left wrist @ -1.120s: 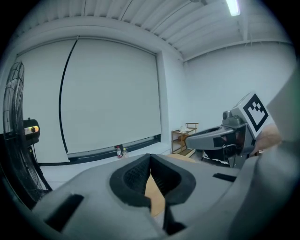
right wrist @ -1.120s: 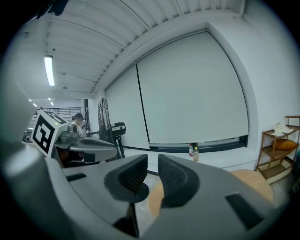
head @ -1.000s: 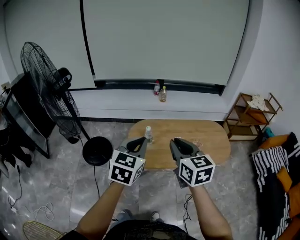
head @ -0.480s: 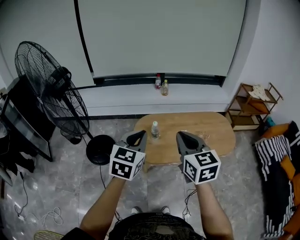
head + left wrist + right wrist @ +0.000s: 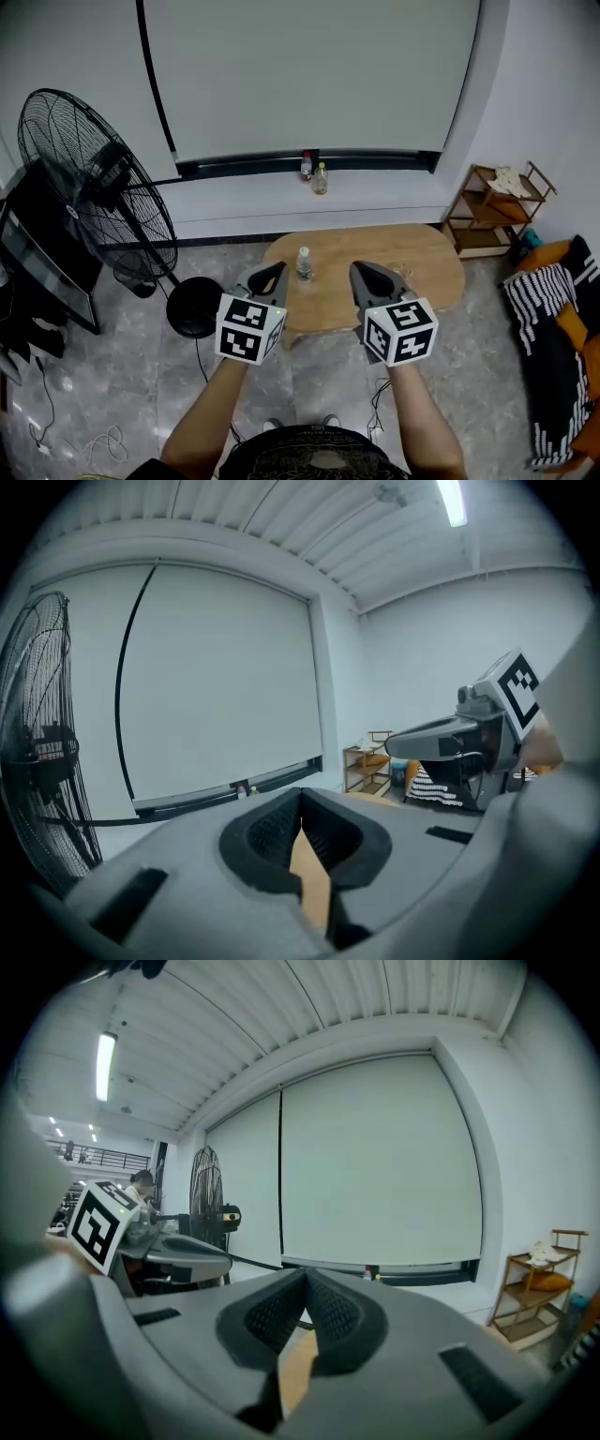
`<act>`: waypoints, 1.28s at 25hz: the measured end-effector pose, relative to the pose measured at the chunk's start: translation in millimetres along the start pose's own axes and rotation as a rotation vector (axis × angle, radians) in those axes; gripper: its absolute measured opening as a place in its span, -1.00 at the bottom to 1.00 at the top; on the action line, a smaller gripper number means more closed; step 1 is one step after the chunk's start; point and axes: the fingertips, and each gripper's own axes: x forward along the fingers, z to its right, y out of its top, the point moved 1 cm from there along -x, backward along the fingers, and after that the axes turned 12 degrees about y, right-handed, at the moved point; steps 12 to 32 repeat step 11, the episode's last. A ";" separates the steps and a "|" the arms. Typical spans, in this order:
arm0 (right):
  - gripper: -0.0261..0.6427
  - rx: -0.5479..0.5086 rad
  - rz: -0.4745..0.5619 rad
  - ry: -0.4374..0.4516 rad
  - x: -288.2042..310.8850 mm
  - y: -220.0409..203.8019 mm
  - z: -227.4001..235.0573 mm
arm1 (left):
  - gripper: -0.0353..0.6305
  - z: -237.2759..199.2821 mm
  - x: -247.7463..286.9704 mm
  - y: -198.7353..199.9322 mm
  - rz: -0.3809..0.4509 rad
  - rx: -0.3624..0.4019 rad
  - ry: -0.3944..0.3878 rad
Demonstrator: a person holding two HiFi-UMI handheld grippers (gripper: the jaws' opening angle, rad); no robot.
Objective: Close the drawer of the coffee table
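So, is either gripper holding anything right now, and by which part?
Nothing is held. The left gripper and right gripper both have their jaws together and empty.

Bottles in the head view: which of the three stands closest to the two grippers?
The clear bottle alone on the wooden coffee table, just beyond the left gripper. The other two bottles stand side by side on the window ledge.

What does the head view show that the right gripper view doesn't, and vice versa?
Only the head view shows the water bottle on the coffee table and the fan's round base. Only the right gripper view shows the ceiling strip light. Both show the standing fan, the wooden shelf, the left tool and the right tool, both shut.
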 end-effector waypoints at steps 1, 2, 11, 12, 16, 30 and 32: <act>-0.91 -0.003 -0.001 -0.002 -0.8 -0.2 0.5 | -0.89 0.2 0.2 -0.2 0.002 -0.002 0.001; -0.91 -0.005 -0.001 -0.004 -1.2 -0.2 0.8 | -0.89 0.2 0.4 -0.3 0.004 -0.003 0.003; -0.91 -0.012 -0.003 -0.008 -5.6 0.1 -0.5 | -0.89 1.2 -2.7 -2.3 0.003 -0.020 0.005; -0.91 -0.012 -0.003 -0.008 -5.6 0.1 -0.5 | -0.89 1.2 -2.7 -2.3 0.003 -0.020 0.005; -0.91 -0.012 -0.003 -0.008 -5.6 0.1 -0.5 | -0.89 1.2 -2.7 -2.3 0.003 -0.020 0.005; -0.91 -0.012 -0.003 -0.008 -5.6 0.1 -0.5 | -0.89 1.2 -2.7 -2.3 0.003 -0.020 0.005; -0.91 -0.012 -0.003 -0.008 -5.6 0.1 -0.5 | -0.89 1.2 -2.7 -2.3 0.003 -0.020 0.005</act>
